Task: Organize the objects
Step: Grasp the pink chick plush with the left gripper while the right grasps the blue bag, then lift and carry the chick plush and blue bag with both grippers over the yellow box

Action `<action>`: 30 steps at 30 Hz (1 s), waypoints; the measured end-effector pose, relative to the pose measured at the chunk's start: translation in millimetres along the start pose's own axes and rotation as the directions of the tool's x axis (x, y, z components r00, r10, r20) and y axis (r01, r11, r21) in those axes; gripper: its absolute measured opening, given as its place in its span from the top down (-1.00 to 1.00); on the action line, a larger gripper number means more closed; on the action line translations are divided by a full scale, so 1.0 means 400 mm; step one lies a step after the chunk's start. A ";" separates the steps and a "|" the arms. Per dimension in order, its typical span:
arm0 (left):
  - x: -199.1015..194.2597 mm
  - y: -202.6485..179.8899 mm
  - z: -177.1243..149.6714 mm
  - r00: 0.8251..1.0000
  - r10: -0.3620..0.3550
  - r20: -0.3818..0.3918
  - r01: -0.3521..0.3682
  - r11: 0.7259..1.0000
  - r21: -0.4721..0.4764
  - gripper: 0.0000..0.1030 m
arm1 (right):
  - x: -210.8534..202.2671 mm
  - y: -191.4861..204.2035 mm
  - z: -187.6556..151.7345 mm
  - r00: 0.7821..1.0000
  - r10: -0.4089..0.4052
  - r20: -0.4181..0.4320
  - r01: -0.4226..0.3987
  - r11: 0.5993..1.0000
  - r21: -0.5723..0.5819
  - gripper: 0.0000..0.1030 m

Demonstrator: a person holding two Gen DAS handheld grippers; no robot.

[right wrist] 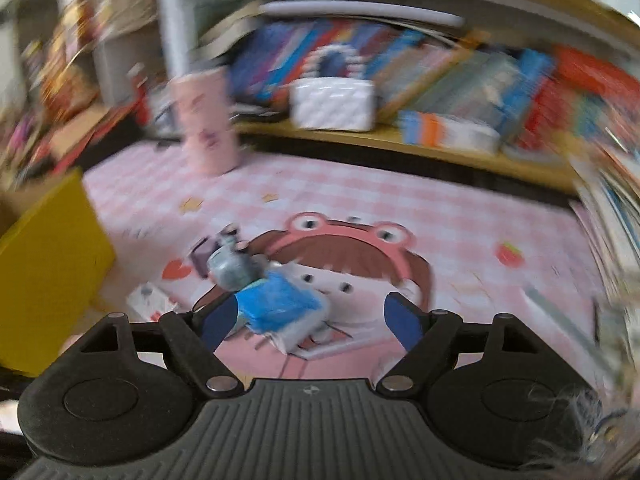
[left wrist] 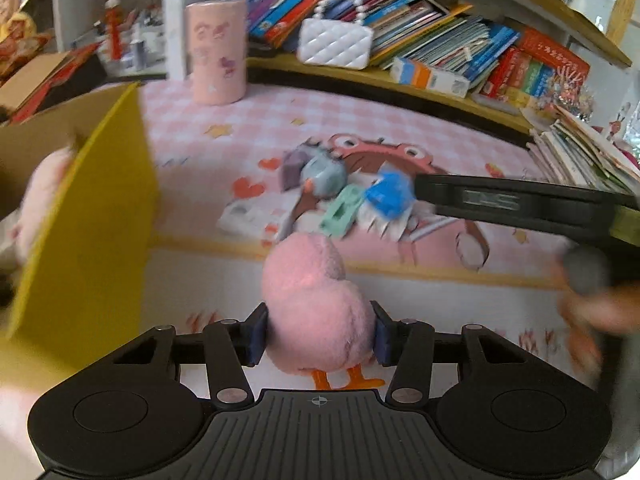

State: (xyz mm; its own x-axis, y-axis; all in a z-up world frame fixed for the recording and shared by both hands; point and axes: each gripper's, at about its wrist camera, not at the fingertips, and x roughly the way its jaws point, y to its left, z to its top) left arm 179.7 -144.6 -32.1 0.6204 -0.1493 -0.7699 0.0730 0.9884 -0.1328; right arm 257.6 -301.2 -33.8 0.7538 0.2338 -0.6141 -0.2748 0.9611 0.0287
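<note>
left gripper (left wrist: 318, 334) is clamped on a pink plush toy (left wrist: 316, 304); both blue pads press its sides, orange feet hang below the jaws, the body's long axis runs forward and away from the wrist; the toy is carried above the pink checked mat (left wrist: 400, 128), not resting on it.

open cardboard box (left wrist: 92, 208) sits to the left of this gripper, its yellow flap raised toward the camera; something pink and soft already lies inside behind the flap (probably another plush, too blurred to confirm); judgement: the box is where the toy goes, so the coming move is a swing left and over the flap edge; the left hand is plainly the nearer one to it.

right gripper (right wrist: 316, 320) is spread wide, holding nothing; a blue and white toy (right wrist: 280, 310) lies on the mat between its fingers, touching or nearly touching the left pad, well apart from the right pad; its long axis seems to slant across the jaw gap, not along it; right view is heavily motion-smeared.

behind the blue toy, a small heap: a grey-blue round toy (left wrist: 324, 178), a mint green piece (left wrist: 340, 212), a purple block (left wrist: 294, 166); all in mid-mat, ahead of both grippers.

risk: plush may catch the flap on entry.
</note>
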 end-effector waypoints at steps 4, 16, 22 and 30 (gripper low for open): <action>-0.040 0.029 -0.025 1.000 0.012 -0.016 -0.012 1.000 -0.026 0.06 | 0.075 0.032 0.007 0.998 0.045 -0.032 -0.049 0.993 -0.109 -0.38; -0.076 0.041 -0.041 0.999 -0.039 0.007 0.039 0.999 -0.035 0.06 | 0.074 0.055 0.004 0.997 0.078 -0.018 -0.080 0.981 -0.177 0.40; -0.083 0.037 -0.046 0.997 -0.078 0.014 0.078 0.997 -0.023 0.06 | -0.054 0.041 -0.005 0.997 0.059 0.052 -0.056 0.997 -0.059 0.41; -0.109 0.036 -0.062 0.986 -0.164 0.030 0.164 0.986 0.019 0.06 | -0.228 0.039 -0.087 0.995 -0.090 0.044 0.080 0.978 0.192 0.41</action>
State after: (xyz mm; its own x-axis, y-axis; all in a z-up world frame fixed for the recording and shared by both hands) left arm 134.5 -124.5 -16.1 0.6231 -0.3089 -0.7186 0.1884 0.9509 -0.2455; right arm 163.8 -312.5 -4.6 0.8009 0.1521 -0.5791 -0.0935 0.9871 0.1300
